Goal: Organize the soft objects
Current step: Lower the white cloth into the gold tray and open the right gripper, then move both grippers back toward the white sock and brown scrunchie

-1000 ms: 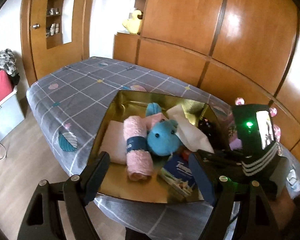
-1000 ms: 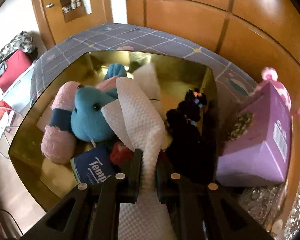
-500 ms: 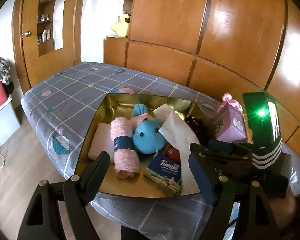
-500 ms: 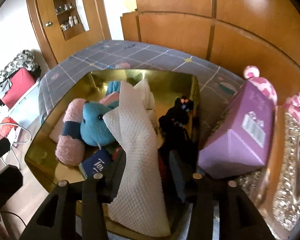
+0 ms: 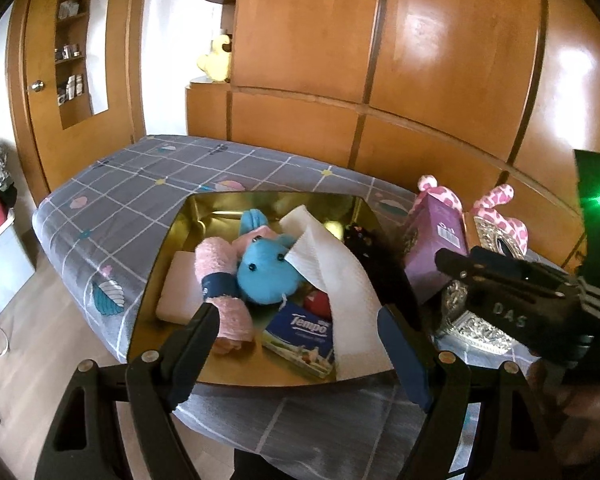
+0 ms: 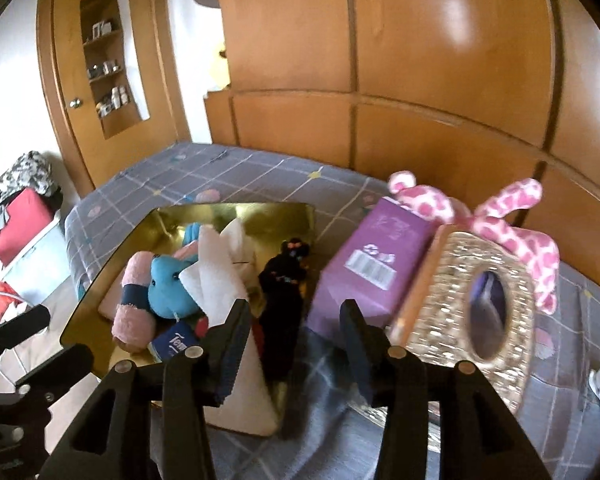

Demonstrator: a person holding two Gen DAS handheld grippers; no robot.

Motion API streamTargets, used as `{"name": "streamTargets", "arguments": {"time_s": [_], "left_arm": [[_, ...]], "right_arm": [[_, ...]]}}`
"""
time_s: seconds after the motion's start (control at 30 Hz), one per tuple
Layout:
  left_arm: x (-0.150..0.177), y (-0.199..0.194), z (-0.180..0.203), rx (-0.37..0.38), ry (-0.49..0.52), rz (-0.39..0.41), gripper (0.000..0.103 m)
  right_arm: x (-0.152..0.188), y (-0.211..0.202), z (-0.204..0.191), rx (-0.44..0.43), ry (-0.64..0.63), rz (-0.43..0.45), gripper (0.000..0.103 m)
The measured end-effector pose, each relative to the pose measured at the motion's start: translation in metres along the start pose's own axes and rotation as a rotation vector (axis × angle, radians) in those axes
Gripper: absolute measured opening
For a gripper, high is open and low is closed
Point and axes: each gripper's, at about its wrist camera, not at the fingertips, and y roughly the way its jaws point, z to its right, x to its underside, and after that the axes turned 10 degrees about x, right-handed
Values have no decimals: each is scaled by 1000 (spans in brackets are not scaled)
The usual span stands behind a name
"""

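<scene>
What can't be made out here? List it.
- Red item in the gold tray: left wrist view, mostly under the white paper towel.
- Black item: both views, too dark to identify.
- Shelf contents: too small.
- Tempo tissue pack: right wrist view, partly behind the right gripper.

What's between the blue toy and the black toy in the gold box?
A white paper towel lies between the blue toy and the black toy, draped over the gold box's near rim. The left wrist view shows it best.
</scene>
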Motion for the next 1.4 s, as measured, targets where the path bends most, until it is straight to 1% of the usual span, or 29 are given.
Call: {"name": "streamTargets", "arguments": {"time_s": [0.27, 0.33, 0.47, 0.63, 0.87, 1.0, 1.13, 1.27, 1.4], "left_arm": [[3, 3, 16, 13, 42, -12, 82], [3, 5, 21, 23, 54, -15, 82], [5, 9, 31, 45, 76, -29, 82], [9, 14, 47, 70, 110, -46, 82], [12, 18, 76, 119, 175, -68, 82], [10, 17, 91, 145, 210, -64, 82], [6, 14, 105, 158, 245, -53, 82], [3, 13, 120, 178, 266, -49, 82], [3, 11, 135, 198, 296, -49, 82]], "right_arm": [[14, -25, 28, 77, 41, 57, 47], [17, -35, 40, 104, 50, 86, 47], [22, -49, 67, 142, 65, 107, 47], [36, -61, 100, 199, 67, 95, 47], [51, -74, 142, 243, 85, 59, 47], [54, -83, 187, 298, 126, 40, 47], [58, -93, 241, 413, 170, 26, 47], [79, -97, 299, 540, 248, 2, 47], [113, -96, 362, 656, 386, -47, 47]]}}
